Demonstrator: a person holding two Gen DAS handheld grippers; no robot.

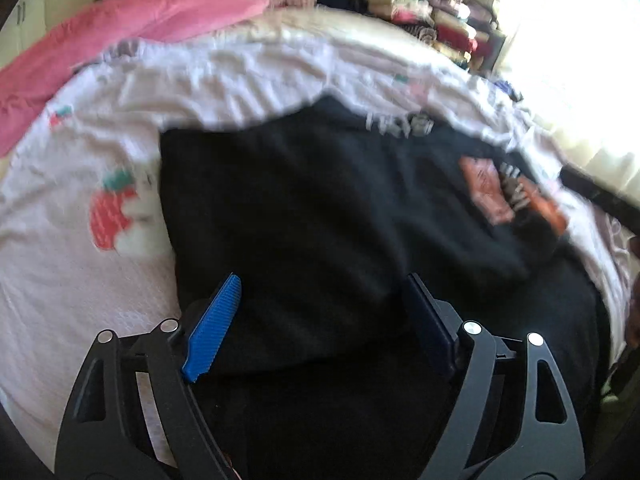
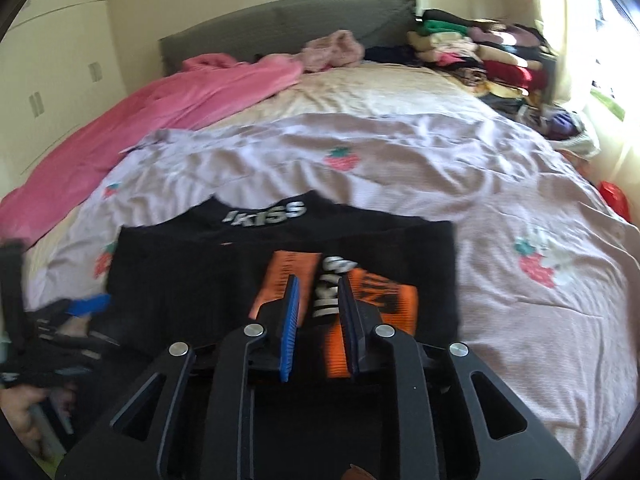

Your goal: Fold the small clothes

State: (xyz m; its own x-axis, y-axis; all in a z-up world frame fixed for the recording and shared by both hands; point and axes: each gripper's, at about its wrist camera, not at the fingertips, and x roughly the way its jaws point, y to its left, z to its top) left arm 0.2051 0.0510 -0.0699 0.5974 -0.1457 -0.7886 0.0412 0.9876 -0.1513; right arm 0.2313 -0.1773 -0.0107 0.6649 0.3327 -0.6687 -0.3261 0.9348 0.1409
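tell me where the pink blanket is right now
The pink blanket lies along the bed's far left side in both views, running up to the grey headboard, beyond the black garment.

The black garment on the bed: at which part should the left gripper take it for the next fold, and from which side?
Probably the black garment is best gripped at its left side edge, near the corner close to the person. The left gripper is open above that part. Come from the left, over the strawberry sheet, where the edge lies free and flat; the orange print side belongs to the right gripper.
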